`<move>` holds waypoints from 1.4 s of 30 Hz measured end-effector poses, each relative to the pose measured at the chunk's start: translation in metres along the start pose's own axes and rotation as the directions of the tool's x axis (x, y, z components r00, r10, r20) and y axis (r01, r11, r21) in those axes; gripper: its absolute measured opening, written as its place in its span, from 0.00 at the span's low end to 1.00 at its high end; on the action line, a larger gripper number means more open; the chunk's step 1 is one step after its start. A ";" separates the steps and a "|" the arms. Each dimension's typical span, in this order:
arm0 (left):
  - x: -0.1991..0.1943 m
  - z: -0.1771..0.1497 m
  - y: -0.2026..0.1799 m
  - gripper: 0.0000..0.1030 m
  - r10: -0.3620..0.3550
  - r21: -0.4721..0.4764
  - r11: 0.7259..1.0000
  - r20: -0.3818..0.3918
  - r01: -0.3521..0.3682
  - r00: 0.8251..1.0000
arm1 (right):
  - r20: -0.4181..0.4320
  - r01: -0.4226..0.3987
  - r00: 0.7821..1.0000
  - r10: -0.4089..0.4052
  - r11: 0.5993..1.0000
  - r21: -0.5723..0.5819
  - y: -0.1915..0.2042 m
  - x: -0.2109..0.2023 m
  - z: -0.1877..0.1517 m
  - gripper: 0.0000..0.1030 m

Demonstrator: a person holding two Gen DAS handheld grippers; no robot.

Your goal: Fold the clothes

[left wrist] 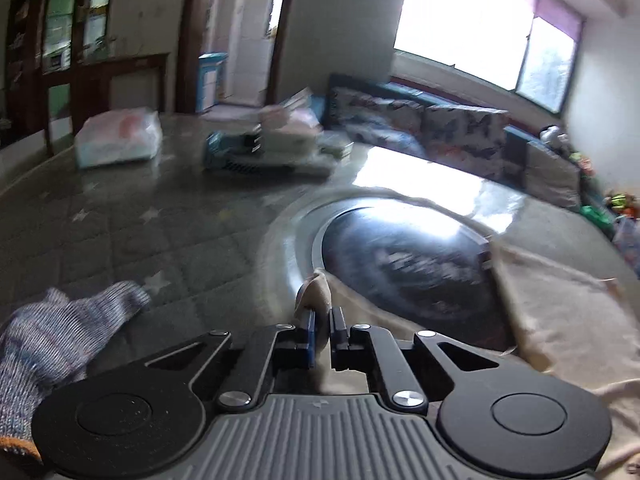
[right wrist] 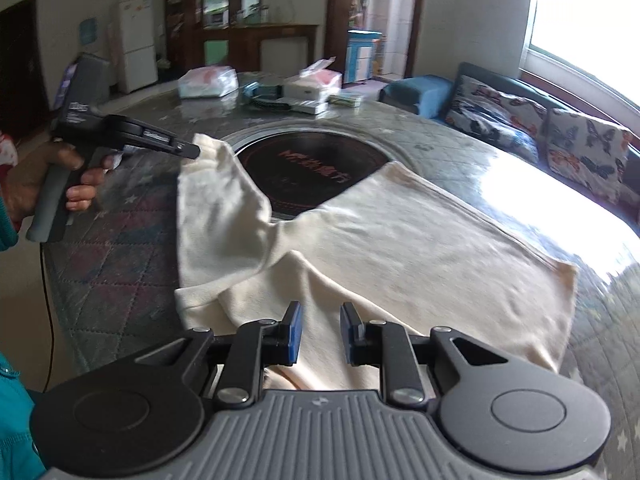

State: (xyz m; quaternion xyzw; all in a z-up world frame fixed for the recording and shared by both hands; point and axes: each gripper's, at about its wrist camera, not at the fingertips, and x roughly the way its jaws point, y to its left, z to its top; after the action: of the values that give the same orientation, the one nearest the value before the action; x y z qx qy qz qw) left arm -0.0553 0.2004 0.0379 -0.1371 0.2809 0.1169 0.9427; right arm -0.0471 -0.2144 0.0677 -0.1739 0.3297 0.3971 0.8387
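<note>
A living room with a bright window (right wrist: 580,12) and a sofa with butterfly-print cushions (right wrist: 532,128) surrounds a large round table (right wrist: 120,264) covered by a glossy sheet over a quilted, star-patterned cloth. A dark round cooktop (right wrist: 308,168) sits set into the table's middle. At the far side lie a plastic bag of white goods (right wrist: 208,82), tissue packs (right wrist: 310,84) and small boxes, well apart from the work.

A cream garment (right wrist: 400,248) lies spread across the near half of the table, its upper edge overlapping the cooktop rim. One sleeve is lifted off the surface: the left gripper (right wrist: 196,148), held in a bare hand (right wrist: 44,176), has its fingers pressed together on the sleeve's cuff end, so the fabric hangs in a drooping band down to the body of the garment. The right gripper (right wrist: 320,336) hangs just above the garment's near part with its blue-padded fingers spread and nothing between them.

The left wrist view, smeared by motion blur, shows close up the cuff (left wrist: 316,292) bunched between the nearly closed fingers, the cooktop (left wrist: 404,256) straight ahead, and a grey knitted glove (left wrist: 52,344) at the lower left that the right view does not show. Only the right view shows the whole garment and the lifted sleeve's shape.
</note>
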 end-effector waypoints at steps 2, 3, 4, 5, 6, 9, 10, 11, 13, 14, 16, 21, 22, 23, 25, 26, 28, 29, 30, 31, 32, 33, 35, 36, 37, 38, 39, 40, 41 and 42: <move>-0.013 0.006 -0.023 0.07 -0.087 0.018 0.996 0.018 0.087 0.996 | 0.008 0.016 1.000 -0.016 0.999 0.030 -0.007 -0.005 -0.004 0.19; -0.020 0.009 -0.036 0.07 -0.135 0.030 0.990 0.023 0.134 0.991 | 0.012 0.023 1.000 -0.024 0.999 0.044 -0.011 -0.007 -0.005 0.19; -0.026 0.011 -0.049 0.07 -0.183 0.042 0.982 0.027 0.182 0.983 | 0.016 0.031 0.999 -0.032 0.998 0.059 -0.014 -0.010 -0.007 0.19; -0.033 0.013 -0.063 0.07 -0.232 0.057 0.972 0.030 0.230 0.972 | 0.020 0.038 0.999 -0.040 0.997 0.074 -0.018 -0.012 -0.009 0.19; -0.039 0.015 -0.078 0.07 -0.280 0.073 0.958 0.032 0.277 0.959 | 0.023 0.046 0.999 -0.048 0.995 0.089 -0.021 -0.015 -0.011 0.19; -0.055 0.010 -0.127 0.07 -0.421 0.151 0.897 0.006 0.415 0.907 | 0.030 0.076 0.996 -0.081 0.987 0.144 -0.036 -0.024 -0.020 0.19; -0.059 0.005 -0.143 0.07 -0.462 0.183 0.871 -0.012 0.456 0.887 | 0.032 0.086 0.995 -0.093 0.983 0.163 -0.041 -0.027 -0.024 0.19; -0.061 -0.001 -0.158 0.07 -0.495 0.207 0.847 -0.027 0.489 0.869 | 0.034 0.097 0.994 -0.104 0.979 0.182 -0.045 -0.030 -0.027 0.19; -0.062 -0.013 -0.185 0.07 -0.549 0.248 0.800 -0.066 0.547 0.833 | 0.034 0.106 0.993 -0.116 0.971 0.215 -0.053 -0.035 -0.033 0.19; -0.061 -0.020 -0.196 0.07 -0.565 0.261 0.781 -0.091 0.568 0.820 | 0.034 0.110 0.992 -0.121 0.966 0.234 -0.056 -0.037 -0.036 0.19; -0.056 -0.033 -0.209 0.07 -0.582 0.272 0.753 -0.151 0.600 0.799 | 0.031 0.113 0.991 -0.127 0.952 0.283 -0.065 -0.043 -0.044 0.19; -0.053 -0.051 -0.203 0.08 -0.540 0.329 0.752 -0.192 0.572 0.820 | 0.025 0.090 0.994 -0.102 0.949 0.301 -0.068 -0.045 -0.048 0.19; -0.053 -0.051 -0.196 0.09 -0.523 0.340 0.761 -0.183 0.552 0.833 | 0.025 0.082 0.995 -0.093 0.953 0.293 -0.066 -0.044 -0.047 0.19; -0.054 -0.051 -0.188 0.09 -0.505 0.352 0.770 -0.173 0.532 0.845 | 0.026 0.069 0.996 -0.080 0.957 0.281 -0.064 -0.042 -0.044 0.19; -0.056 -0.052 -0.166 0.12 -0.449 0.370 0.802 -0.148 0.470 0.881 | 0.024 0.030 0.999 -0.037 0.969 0.245 -0.054 -0.030 -0.034 0.19; -0.055 -0.053 -0.156 0.14 -0.418 0.376 0.817 -0.136 0.437 0.898 | 0.023 0.007 1.000 -0.013 0.972 0.235 -0.049 -0.023 -0.029 0.19; -0.055 -0.055 -0.138 0.24 -0.355 0.381 0.847 -0.115 0.371 0.928 | 0.018 -0.030 0.999 0.027 0.975 0.219 -0.041 -0.010 -0.020 0.19; -0.055 -0.056 -0.127 0.26 -0.323 0.379 0.861 -0.107 0.338 0.941 | 0.014 -0.047 0.999 0.045 0.975 0.217 -0.039 -0.003 -0.016 0.21; -0.055 -0.058 -0.118 0.28 -0.292 0.376 0.874 -0.100 0.308 0.951 | 0.009 -0.063 0.998 0.063 0.974 0.219 -0.036 0.004 -0.013 0.22; -0.054 -0.060 -0.111 0.29 -0.266 0.371 0.885 -0.096 0.283 0.959 | 0.003 -0.073 0.997 0.074 0.973 0.221 -0.034 0.011 -0.010 0.24; -0.053 -0.062 -0.105 0.29 -0.247 0.362 0.893 -0.098 0.266 0.964 | -0.005 -0.073 0.997 0.076 0.973 0.219 -0.033 0.017 -0.007 0.25; -0.052 -0.064 -0.100 0.30 -0.230 0.354 0.901 -0.101 0.251 0.968 | -0.012 -0.072 0.997 0.076 0.974 0.216 -0.032 0.021 -0.005 0.26; -0.049 -0.069 -0.093 0.36 -0.203 0.341 0.912 -0.105 0.227 0.974 | -0.031 -0.079 0.996 0.088 0.971 0.226 -0.029 0.032 -0.002 0.26; -0.048 -0.071 -0.090 0.39 -0.190 0.336 0.917 -0.107 0.215 0.976 | -0.037 -0.082 0.995 0.093 0.970 0.228 -0.028 0.035 -0.001 0.26; -0.047 -0.073 -0.089 0.40 -0.180 0.334 0.920 -0.107 0.206 0.978 | -0.045 -0.087 0.994 0.099 0.970 0.228 -0.025 0.038 -0.001 0.26; -0.045 -0.074 -0.090 0.40 -0.174 0.332 0.921 -0.109 0.201 0.979 | -0.052 -0.091 0.993 0.105 0.969 0.228 -0.023 0.042 0.000 0.25; -0.043 -0.075 -0.090 0.42 -0.172 0.327 0.924 -0.113 0.200 0.979 | -0.056 -0.091 0.993 0.106 0.970 0.224 -0.021 0.043 0.001 0.23; -0.043 -0.074 -0.090 0.47 -0.170 0.319 0.927 -0.115 0.199 0.979 | -0.058 -0.090 0.993 0.105 0.972 0.217 -0.019 0.042 0.002 0.14; -0.043 -0.074 -0.091 0.48 -0.168 0.318 0.928 -0.113 0.196 0.979 | -0.060 -0.088 0.993 0.103 0.974 0.210 -0.017 0.042 0.003 0.06; -0.043 -0.075 -0.092 0.48 -0.166 0.318 0.928 -0.110 0.193 0.980 | -0.052 -0.077 0.995 0.088 0.978 0.191 -0.015 0.038 0.005 0.04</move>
State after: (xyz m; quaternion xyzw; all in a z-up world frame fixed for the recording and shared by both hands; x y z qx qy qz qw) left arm -0.1007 0.0842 0.0198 -0.0085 0.3206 -0.0238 0.9469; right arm -0.0154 -0.1998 0.0452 -0.0915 0.3981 0.3931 0.8238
